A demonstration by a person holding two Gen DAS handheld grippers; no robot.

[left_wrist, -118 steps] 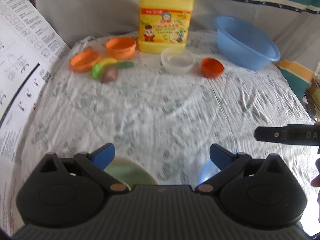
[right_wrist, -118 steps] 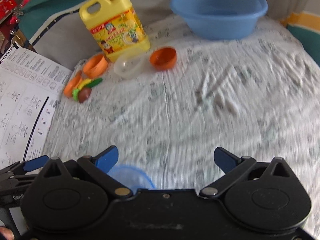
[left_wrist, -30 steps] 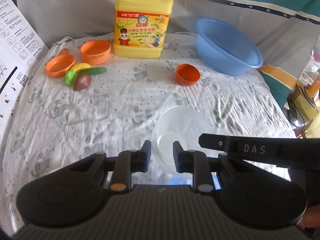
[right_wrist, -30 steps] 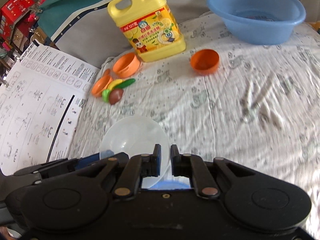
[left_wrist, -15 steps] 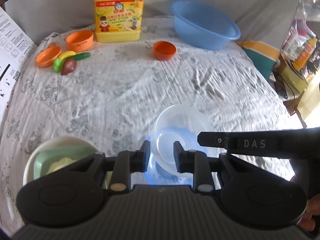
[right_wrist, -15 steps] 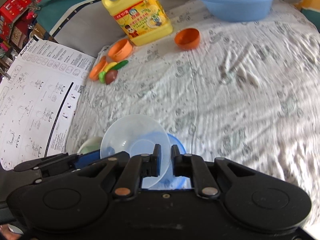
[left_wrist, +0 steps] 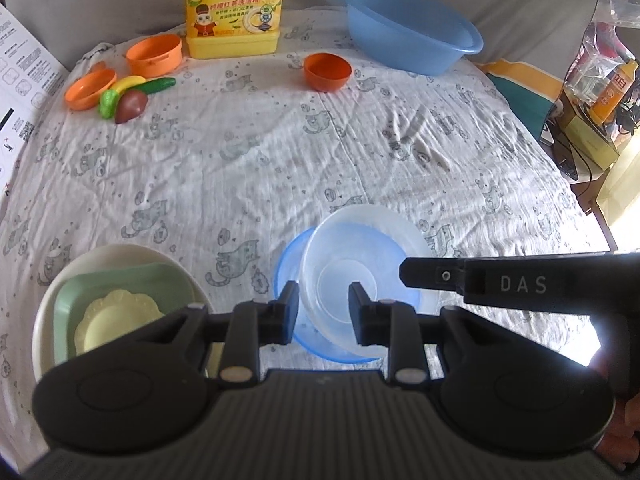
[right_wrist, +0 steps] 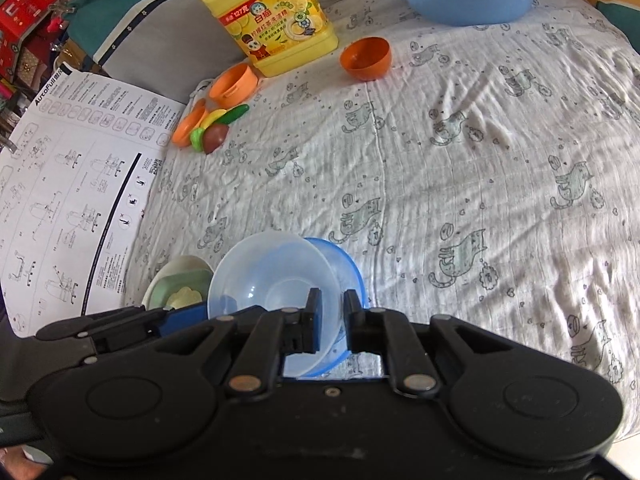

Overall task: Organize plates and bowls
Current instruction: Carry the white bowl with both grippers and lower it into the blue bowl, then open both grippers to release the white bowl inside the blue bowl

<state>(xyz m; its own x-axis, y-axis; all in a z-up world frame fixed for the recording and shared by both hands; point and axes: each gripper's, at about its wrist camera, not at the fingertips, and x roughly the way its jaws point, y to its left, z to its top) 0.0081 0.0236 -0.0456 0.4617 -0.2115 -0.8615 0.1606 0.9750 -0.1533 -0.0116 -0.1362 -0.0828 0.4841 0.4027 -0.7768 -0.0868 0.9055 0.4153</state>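
L gripper (left_wrist: 323,309) & R gripper (right_wrist: 331,320) each pinch clear bowl (left_wrist: 360,268) rim, opposite sides; bowl sits tilted in blue bowl (left_wrist: 288,272).

Two fisheye cameras, one on each handheld tool, look steeply down and forward along their own black fingers over a bed spread with a white cat-print cloth (left_wrist: 248,168). Both sit close above a clear plastic bowl (left_wrist: 360,264) nested in a translucent blue bowl (right_wrist: 344,264) at the fingertips. The left view has the right gripper's finger crossing from its right; the right view sees the left tool at lower left. Both share the yellow detergent jug (right_wrist: 276,16) far ahead.
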